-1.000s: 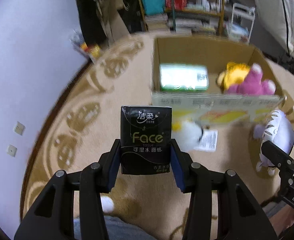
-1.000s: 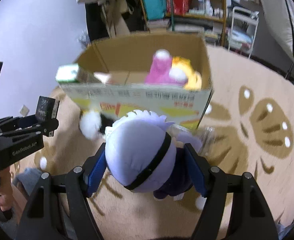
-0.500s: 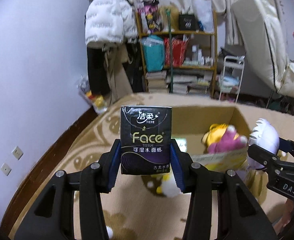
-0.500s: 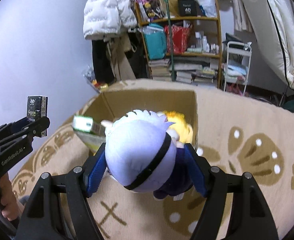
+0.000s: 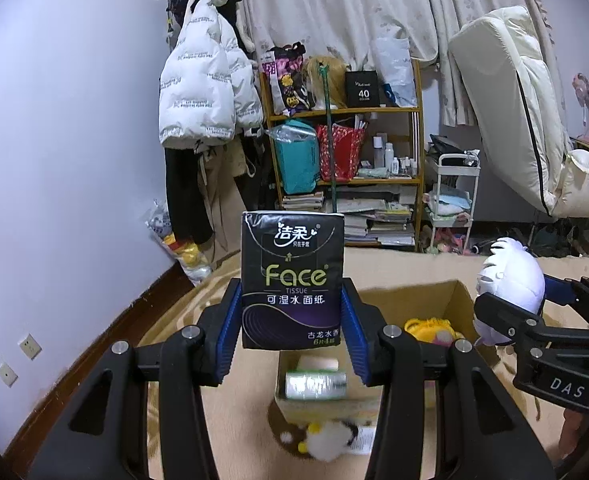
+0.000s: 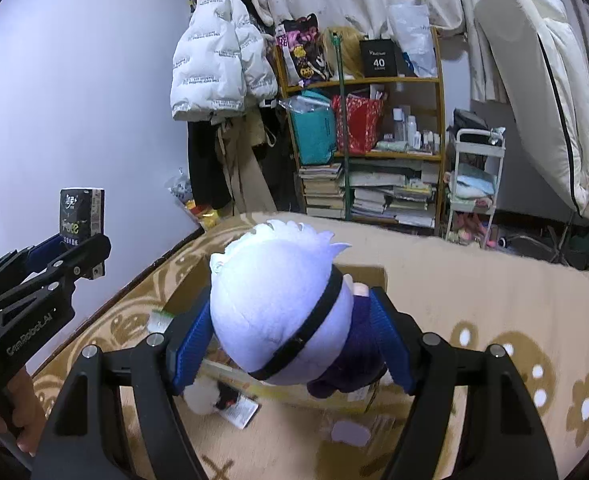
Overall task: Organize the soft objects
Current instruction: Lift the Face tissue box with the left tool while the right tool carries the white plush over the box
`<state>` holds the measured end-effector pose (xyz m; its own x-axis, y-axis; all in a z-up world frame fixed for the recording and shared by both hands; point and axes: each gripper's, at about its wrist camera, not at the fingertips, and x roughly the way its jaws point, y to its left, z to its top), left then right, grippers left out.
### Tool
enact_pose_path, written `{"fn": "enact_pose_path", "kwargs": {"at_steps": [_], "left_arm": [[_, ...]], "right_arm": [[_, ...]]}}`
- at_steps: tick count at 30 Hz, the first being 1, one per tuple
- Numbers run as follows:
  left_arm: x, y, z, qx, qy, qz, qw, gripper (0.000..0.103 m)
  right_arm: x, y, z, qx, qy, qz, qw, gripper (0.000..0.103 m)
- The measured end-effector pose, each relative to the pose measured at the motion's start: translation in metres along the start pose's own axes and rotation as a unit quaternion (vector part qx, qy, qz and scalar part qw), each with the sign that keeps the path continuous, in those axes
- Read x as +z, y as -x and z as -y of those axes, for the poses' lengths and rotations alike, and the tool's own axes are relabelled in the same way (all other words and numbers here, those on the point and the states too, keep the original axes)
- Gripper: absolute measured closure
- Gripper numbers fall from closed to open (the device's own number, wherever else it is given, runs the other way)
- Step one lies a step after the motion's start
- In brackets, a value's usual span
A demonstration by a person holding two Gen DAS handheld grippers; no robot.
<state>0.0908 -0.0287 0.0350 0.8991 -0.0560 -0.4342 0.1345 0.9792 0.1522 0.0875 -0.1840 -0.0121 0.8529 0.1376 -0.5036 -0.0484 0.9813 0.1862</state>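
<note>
While both loads were low over the rug a second ago, with the cardboard box filling the upper half of each view, they now ride higher: the box [image 5: 422, 320] has dropped to the lower part of the left wrist view and the bookshelf [image 5: 342, 168] and hanging white jacket [image 5: 206, 80] fill the top. The left tool [image 5: 292, 334] is clamped on the black tissue pack [image 5: 292, 280], which stands upright between its blue pads. The right tool [image 6: 290, 342] is clamped on the white-haired plush doll [image 6: 282, 312], its pads pressing the head and dark body. Seen from the left tool, the doll sits at about 3 o'clock, above the box's right edge. Inside the box lie a yellow plush [image 5: 430, 326] and a green-and-white pack [image 5: 316, 384]; a pink toy beside the yellow one is probably there too, though it is mostly hidden. A white fluffy toy [image 5: 328, 436] remains on the rug [image 6: 494, 292] at 6 o'clock, just outside the box. The lift suggests both items are being carried over the wall for dropping in, leaving that fluffy toy to collect.
</note>
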Motion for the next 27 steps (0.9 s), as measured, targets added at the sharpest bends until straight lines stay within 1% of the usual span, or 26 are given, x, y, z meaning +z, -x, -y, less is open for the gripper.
{"fn": "enact_pose_path", "kwargs": {"at_steps": [3,7,11,14,17,23,27], "left_arm": [[0.008,-0.007,0.003,0.001,0.0,0.006,1.0,0.058],[0.016,-0.018,0.007,-0.004,0.005,0.011,0.9999,0.058],[0.013,-0.028,0.008,-0.01,0.012,0.013,0.9998,0.058],[0.007,-0.036,0.01,-0.015,0.009,0.01,0.9998,0.058],[0.001,-0.047,0.014,-0.013,0.005,0.002,0.9999,0.058],[-0.008,-0.067,0.019,-0.027,0.003,-0.018,0.9995,0.058],[-0.015,-0.08,0.02,-0.028,0.003,-0.035,0.999,0.057]], "right_arm": [[0.011,-0.002,0.003,-0.005,0.003,0.013,1.0,0.024],[0.025,-0.005,0.009,0.0,-0.009,0.035,0.999,0.024],[0.029,-0.008,0.012,0.002,-0.016,0.055,0.998,0.024],[0.025,-0.015,0.015,0.005,-0.019,0.063,0.998,0.023],[0.02,-0.023,0.019,0.011,-0.025,0.06,0.998,0.023],[0.01,-0.045,0.028,0.023,-0.041,0.044,0.998,0.023],[0.004,-0.06,0.034,0.036,-0.053,0.029,0.998,0.022]]}}
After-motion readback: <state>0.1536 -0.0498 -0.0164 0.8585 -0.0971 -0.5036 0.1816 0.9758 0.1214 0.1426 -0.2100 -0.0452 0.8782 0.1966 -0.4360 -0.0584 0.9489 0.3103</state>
